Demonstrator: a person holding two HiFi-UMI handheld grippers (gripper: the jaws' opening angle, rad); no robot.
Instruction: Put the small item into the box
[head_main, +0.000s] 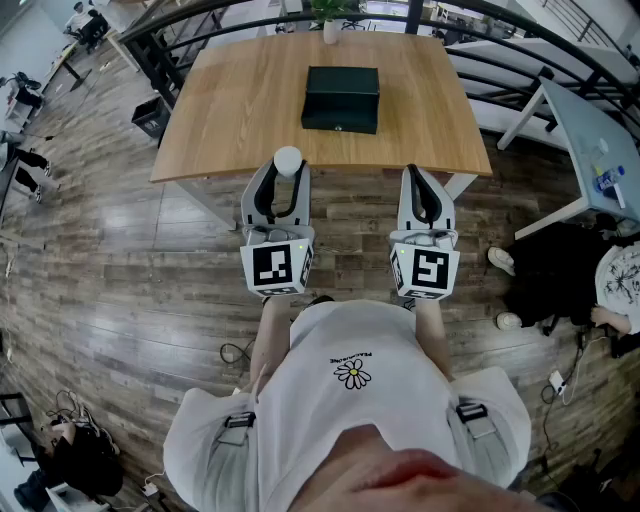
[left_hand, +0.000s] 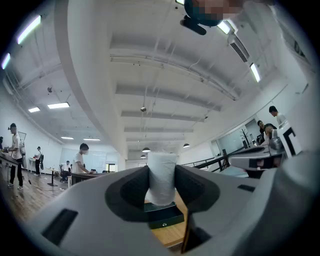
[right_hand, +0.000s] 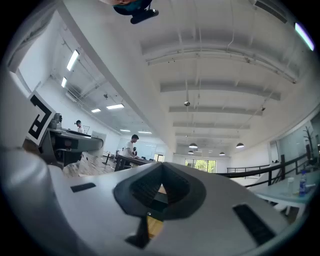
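On the light wooden rectangular counter in the head view, one dark green rectangular box lies closed near the middle, and one potted plant in a white pot stands at the far edge. Two tools are held side by side at the counter's near edge, each with one marker cube at its back. The left tool has its jaws clamped on one small white cylindrical item, which stands up between the tips, well apart from the box. The right tool has its jaws drawn together at the tips and carries nothing. Below them is the person's white shirt with one daisy print.

From the left gripper view, the left tool has its two dark pads pressed against either side of the white cylindrical item, which stands upright and rises above them. Beyond it, lower in the gap, lies the box on the counter. Several people stand at desks far off on the left.

From the right gripper view, the right tool has its two ribbed pads meeting at the tips, with nothing gripped. Through the small opening behind them show a dark part of the box and a strip of counter.
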